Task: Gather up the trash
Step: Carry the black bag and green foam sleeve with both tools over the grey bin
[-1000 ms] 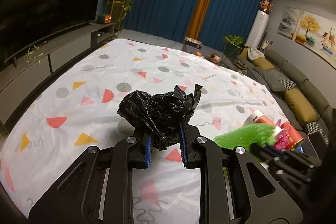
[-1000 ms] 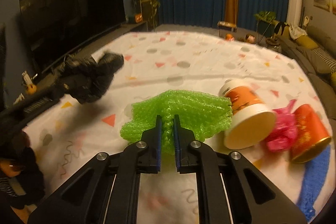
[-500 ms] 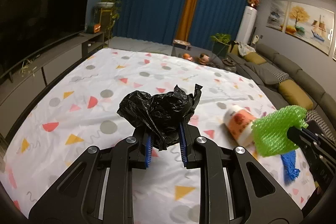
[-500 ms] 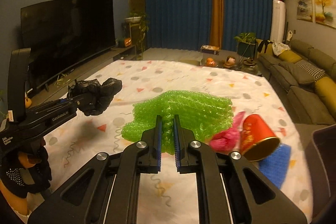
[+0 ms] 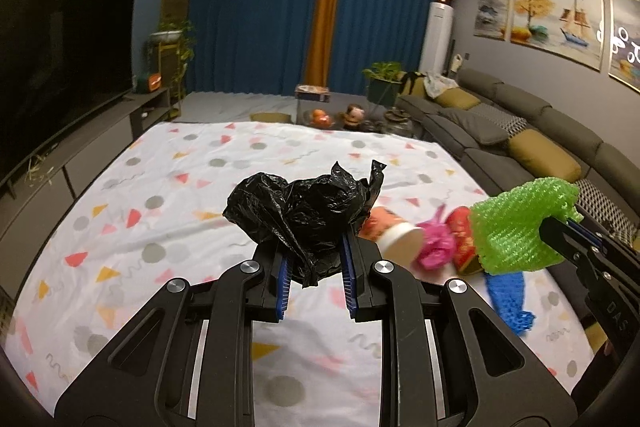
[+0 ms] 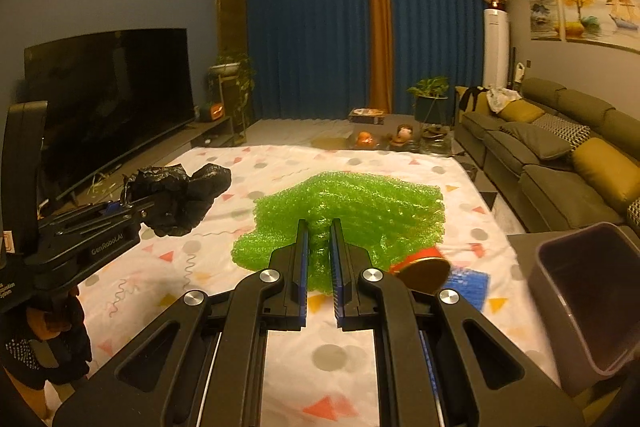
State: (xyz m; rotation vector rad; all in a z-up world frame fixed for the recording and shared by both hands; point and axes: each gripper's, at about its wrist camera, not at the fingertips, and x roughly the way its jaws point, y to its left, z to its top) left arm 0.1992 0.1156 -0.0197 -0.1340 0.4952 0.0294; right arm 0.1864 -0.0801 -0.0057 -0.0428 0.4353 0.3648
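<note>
Both grippers are loaded: left gripper (image 5: pixel 314 273) jaws clamp the black bag (image 5: pixel 304 215), right gripper (image 6: pixel 320 267) jaws clamp green bubble wrap (image 6: pixel 352 211), left of the bin (image 6: pixel 588 303). Nothing visibly binned; cups (image 5: pixel 394 235) remain beyond the bag.

Television (image 6: pixel 108 99), sofa (image 6: pixel 560 155) and blue curtains (image 6: pixel 312 35).

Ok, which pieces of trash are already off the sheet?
The black bag, clamped in the left gripper, and the green wrap in the right gripper. The cups remain on the sheet.
</note>
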